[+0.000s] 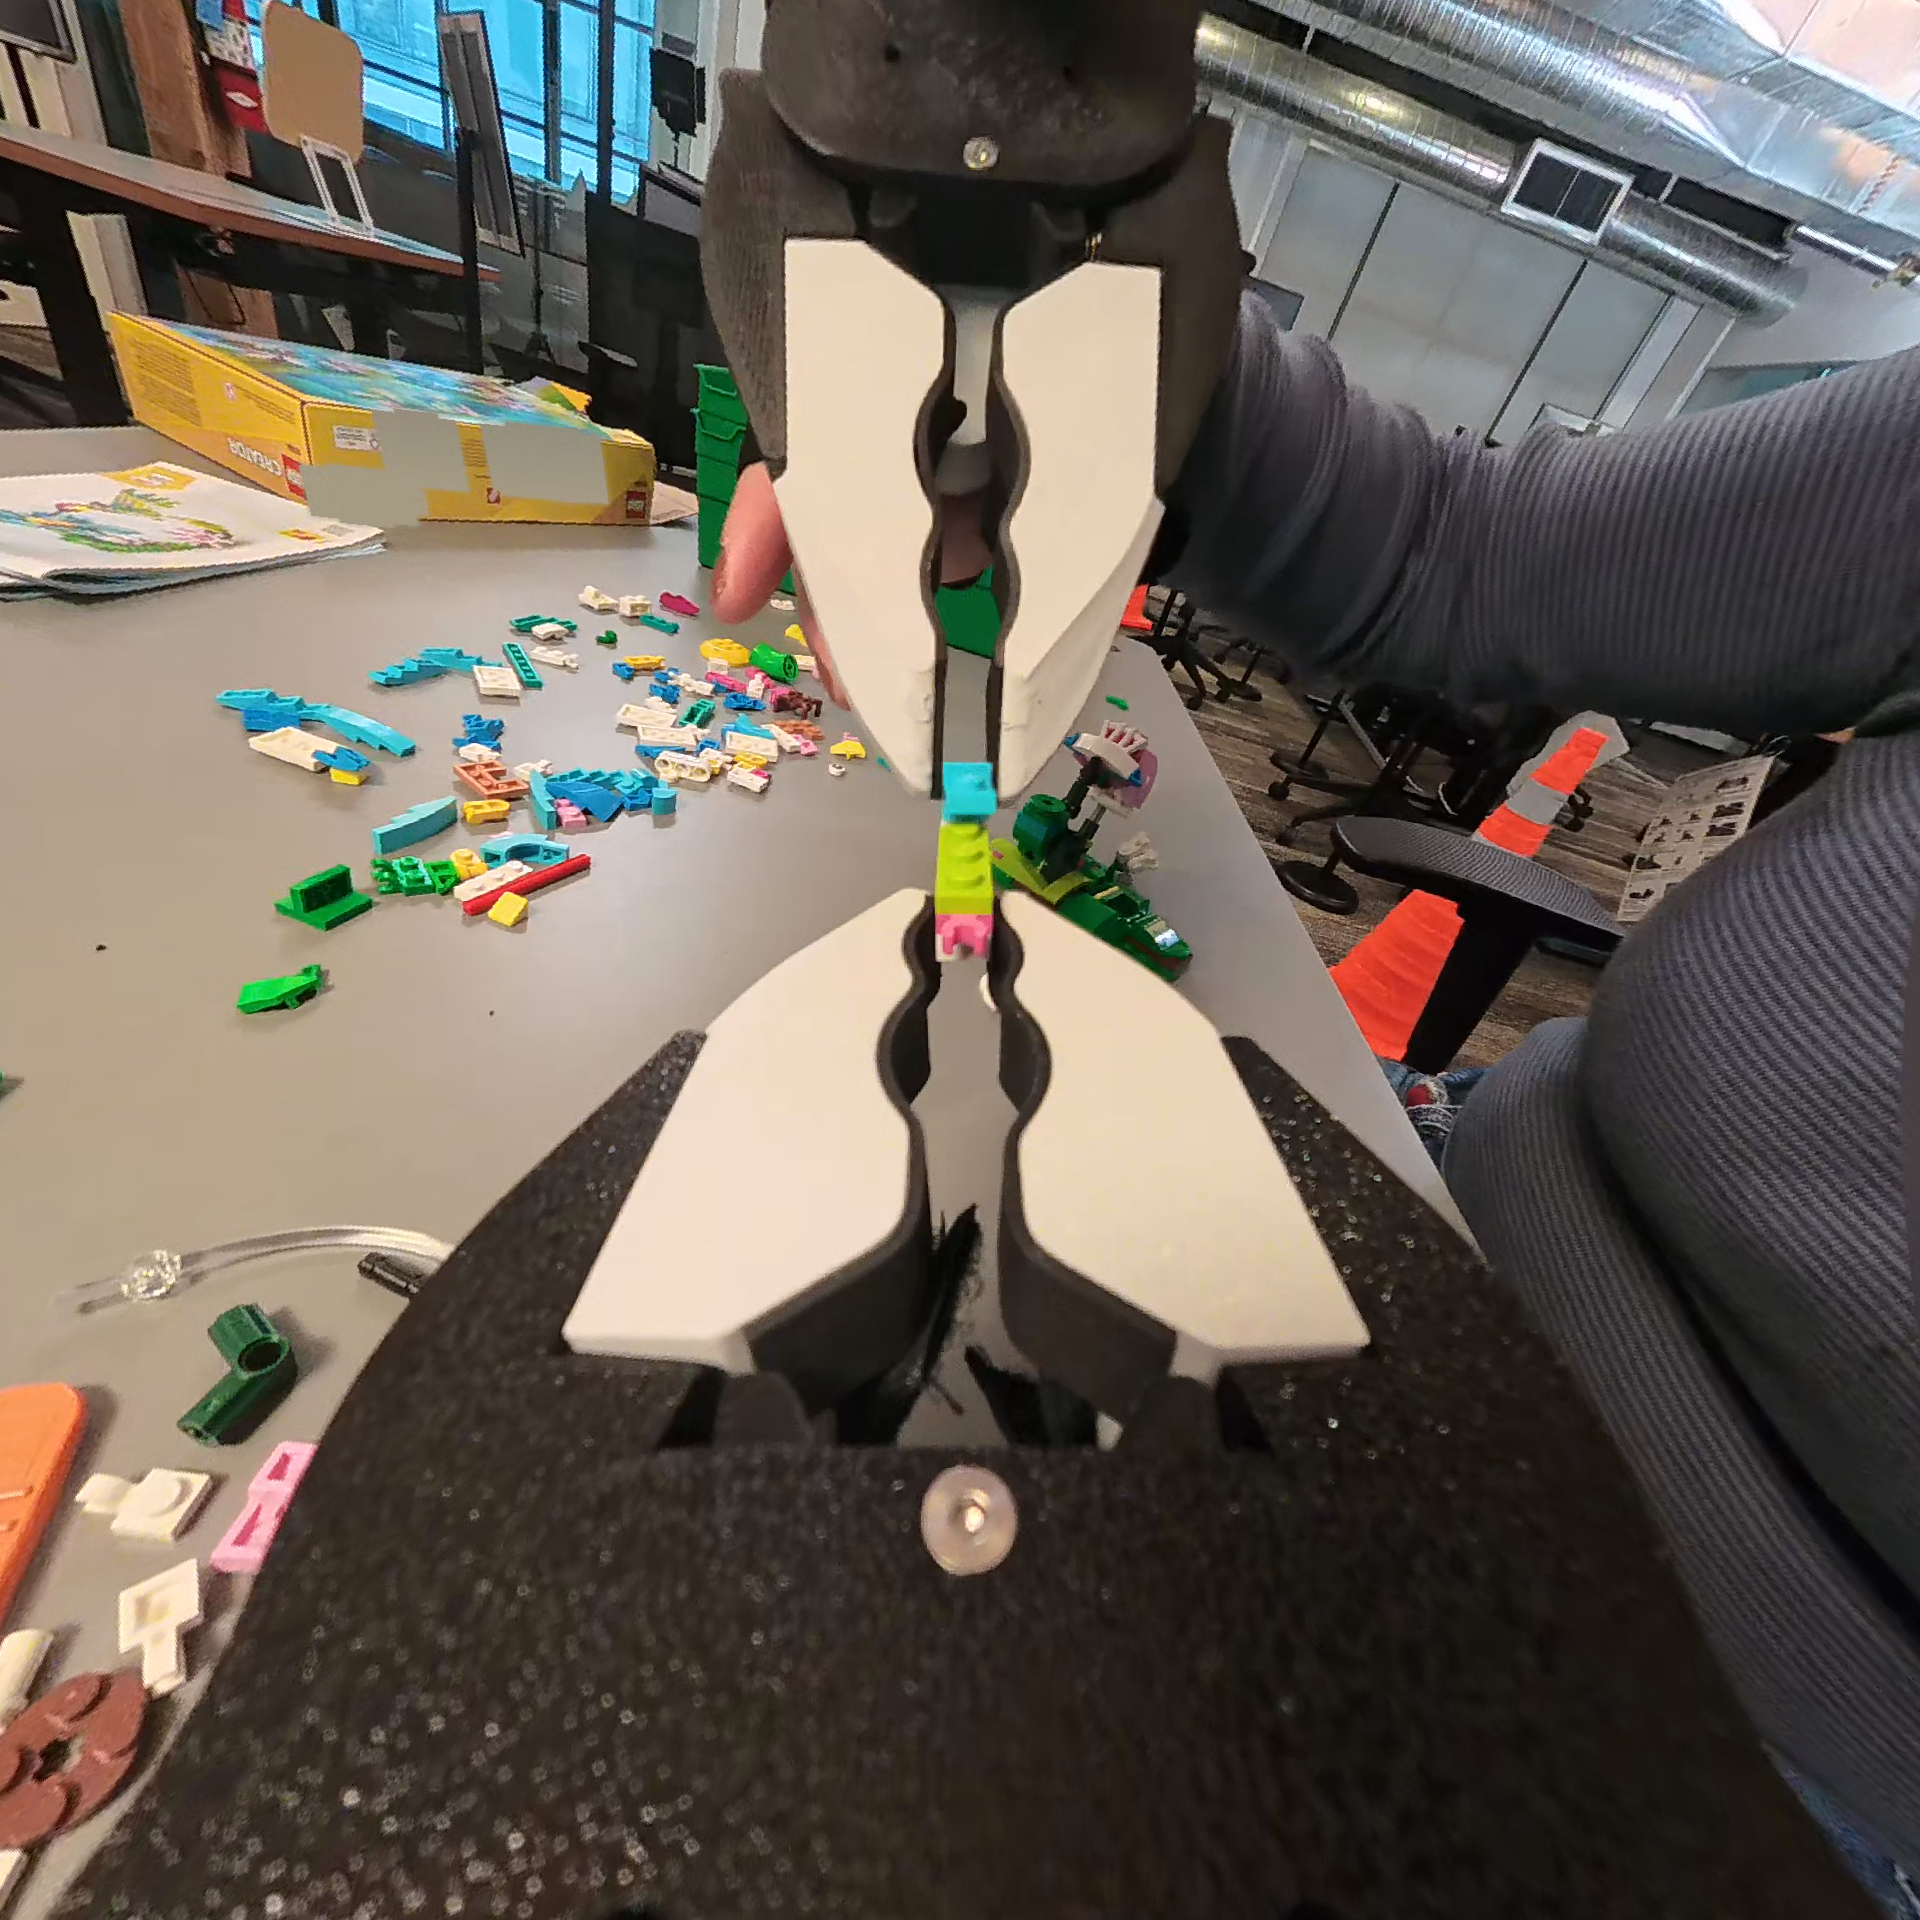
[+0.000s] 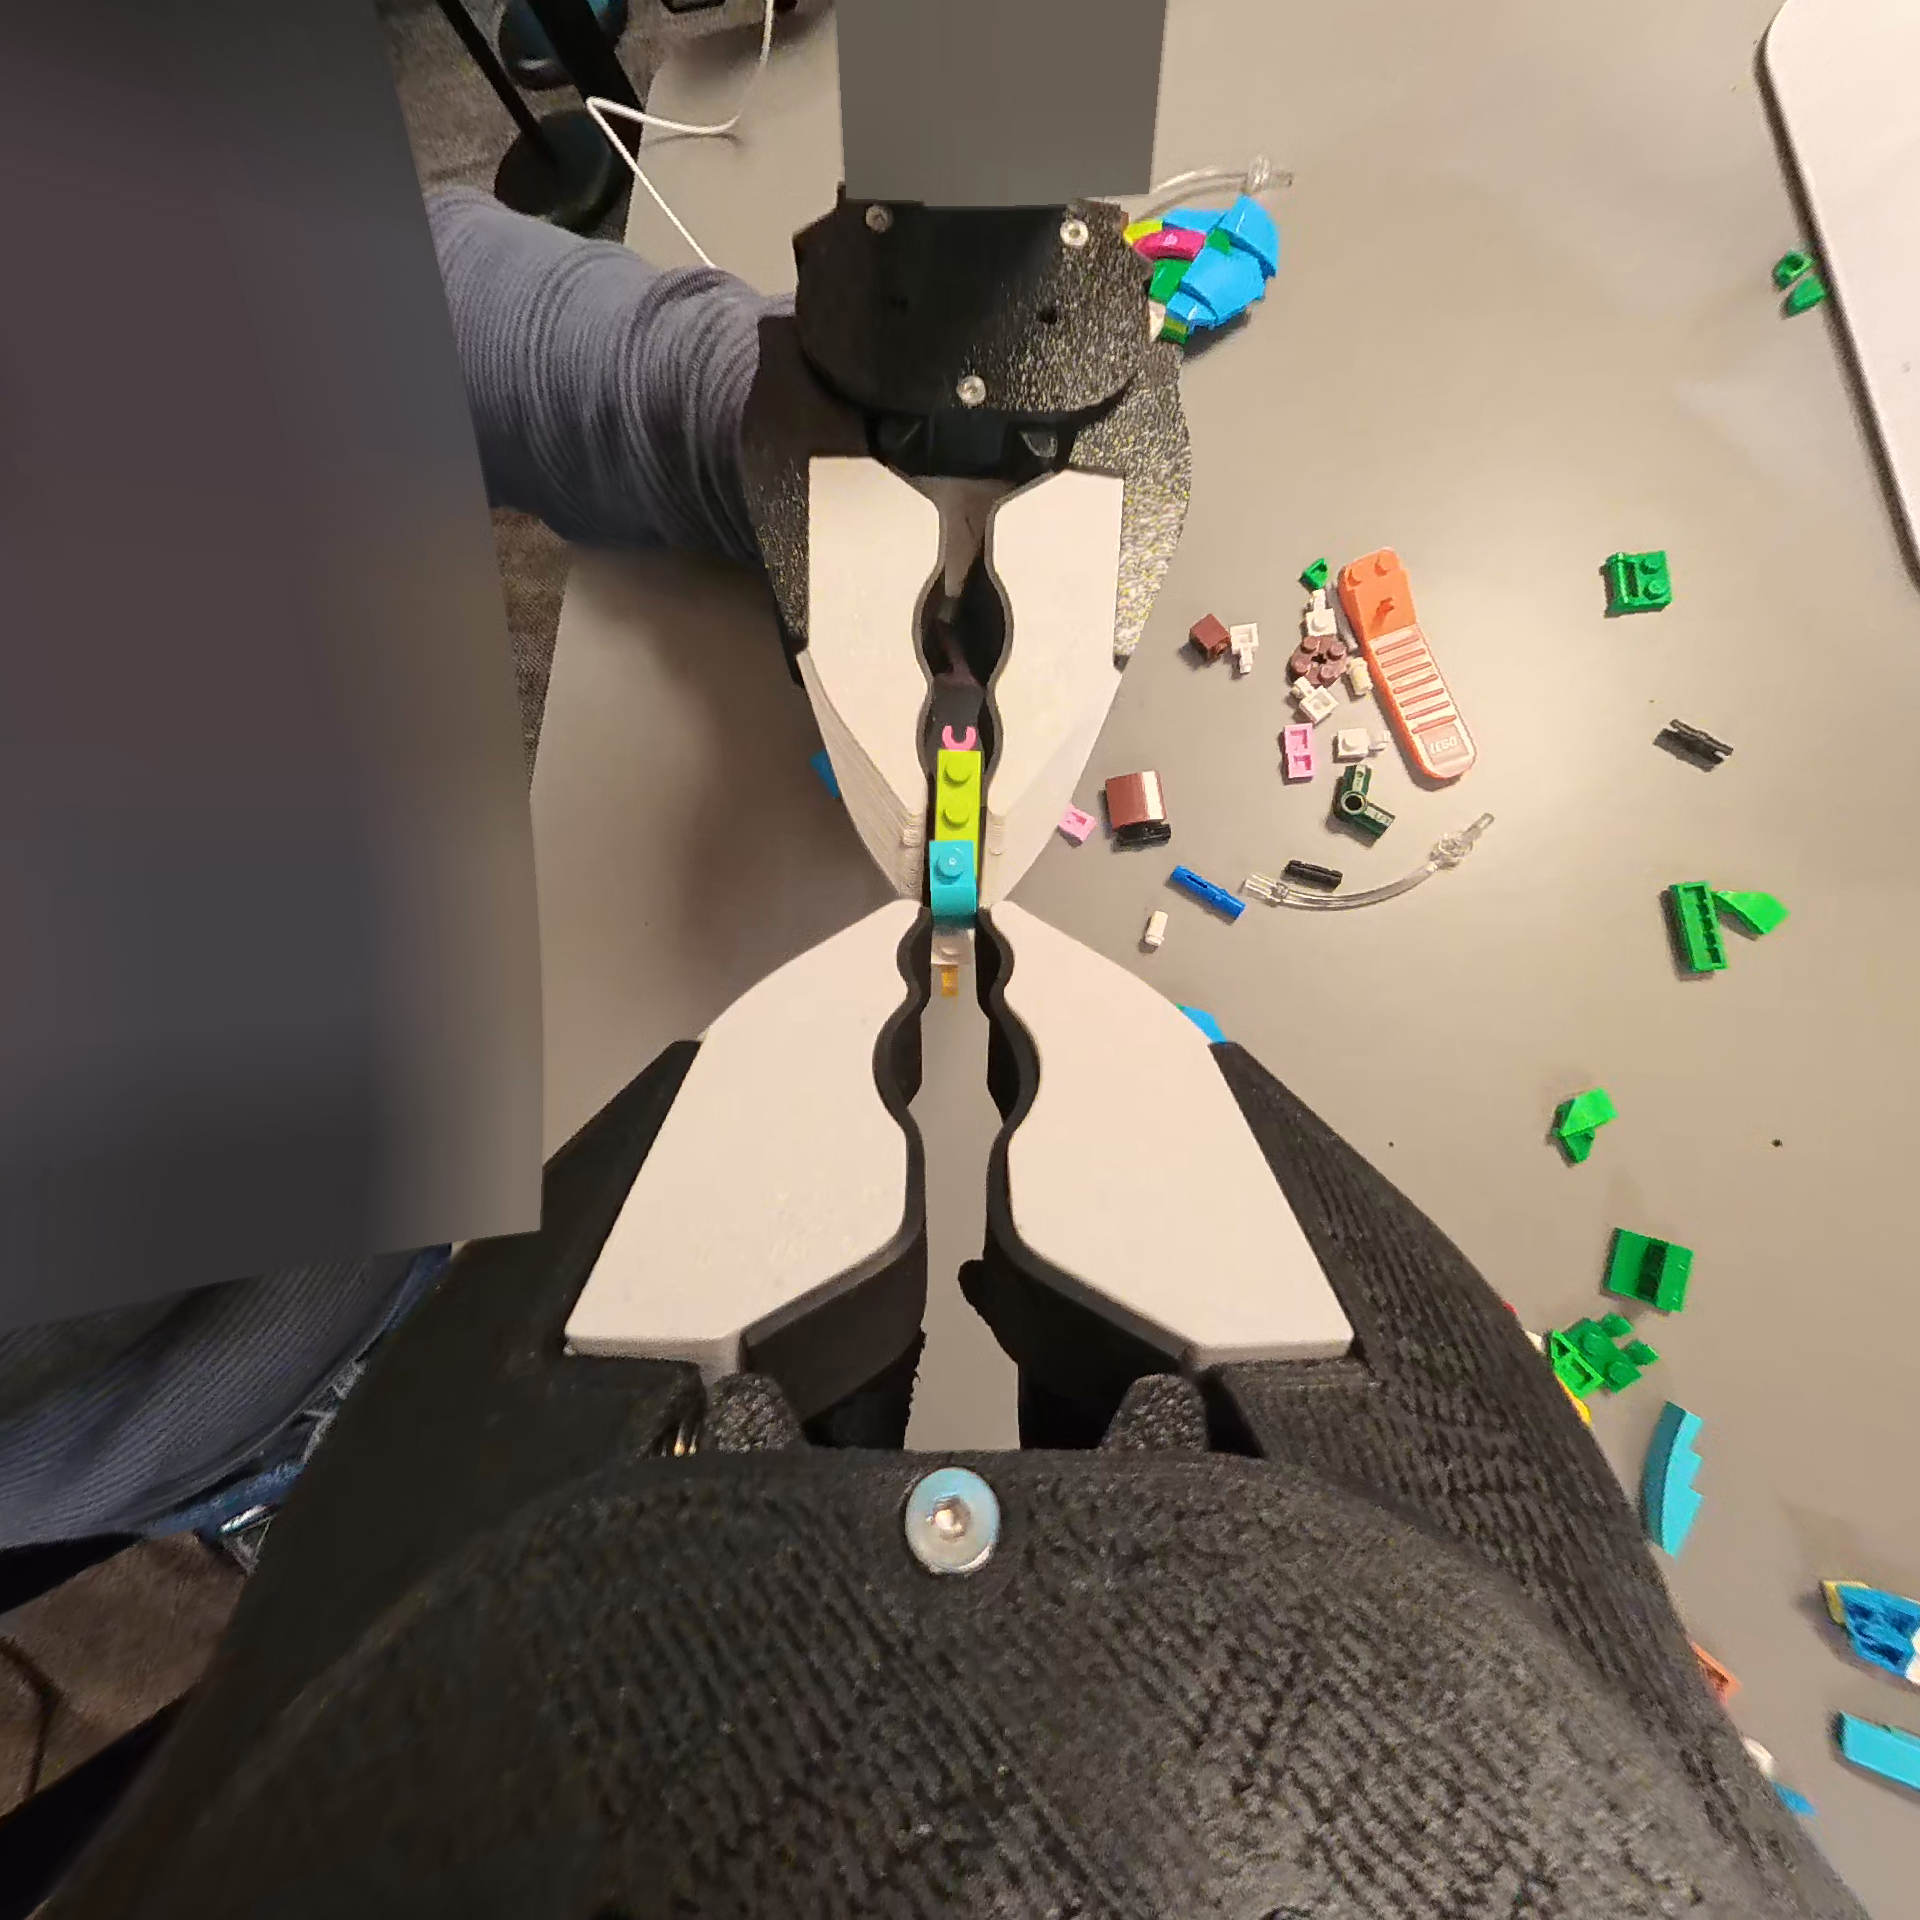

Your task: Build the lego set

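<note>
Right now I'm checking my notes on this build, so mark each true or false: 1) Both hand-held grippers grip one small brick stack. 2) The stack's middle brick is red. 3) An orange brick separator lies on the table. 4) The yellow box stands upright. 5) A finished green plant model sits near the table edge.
1) True: the left hand-held gripper holds the pink end and the right hand-held gripper the turquoise end of the brick stack.
2) False: it is lime green.
3) True: the brick separator lies on the table.
4) False: the yellow box lies flat.
5) True: the plant model sits there.
</note>
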`<state>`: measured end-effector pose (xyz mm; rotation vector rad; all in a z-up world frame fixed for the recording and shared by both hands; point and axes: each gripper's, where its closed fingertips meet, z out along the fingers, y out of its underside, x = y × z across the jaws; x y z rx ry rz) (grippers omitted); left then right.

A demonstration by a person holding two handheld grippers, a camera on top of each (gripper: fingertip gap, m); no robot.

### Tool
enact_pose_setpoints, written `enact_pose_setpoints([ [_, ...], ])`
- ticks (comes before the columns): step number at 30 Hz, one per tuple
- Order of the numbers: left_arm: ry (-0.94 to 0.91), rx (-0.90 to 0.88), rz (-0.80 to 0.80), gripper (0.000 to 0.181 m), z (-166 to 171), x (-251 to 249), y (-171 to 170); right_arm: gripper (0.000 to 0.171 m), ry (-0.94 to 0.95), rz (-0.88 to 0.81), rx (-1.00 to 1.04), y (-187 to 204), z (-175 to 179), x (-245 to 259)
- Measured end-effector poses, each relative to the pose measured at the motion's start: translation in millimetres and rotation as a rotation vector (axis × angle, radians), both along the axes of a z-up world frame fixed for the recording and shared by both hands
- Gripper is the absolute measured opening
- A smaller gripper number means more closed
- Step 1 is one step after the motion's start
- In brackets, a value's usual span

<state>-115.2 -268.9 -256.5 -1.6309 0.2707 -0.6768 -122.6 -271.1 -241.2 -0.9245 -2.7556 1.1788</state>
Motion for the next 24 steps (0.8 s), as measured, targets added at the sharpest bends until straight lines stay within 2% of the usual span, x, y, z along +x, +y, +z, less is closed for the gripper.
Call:
enact_pose_setpoints([
  [24,0.064,0.008,0.026,0.008,-3.8,0.3,2.1,0.006,0.003,0.01,0.116,2.8,-5.2,-0.5],
])
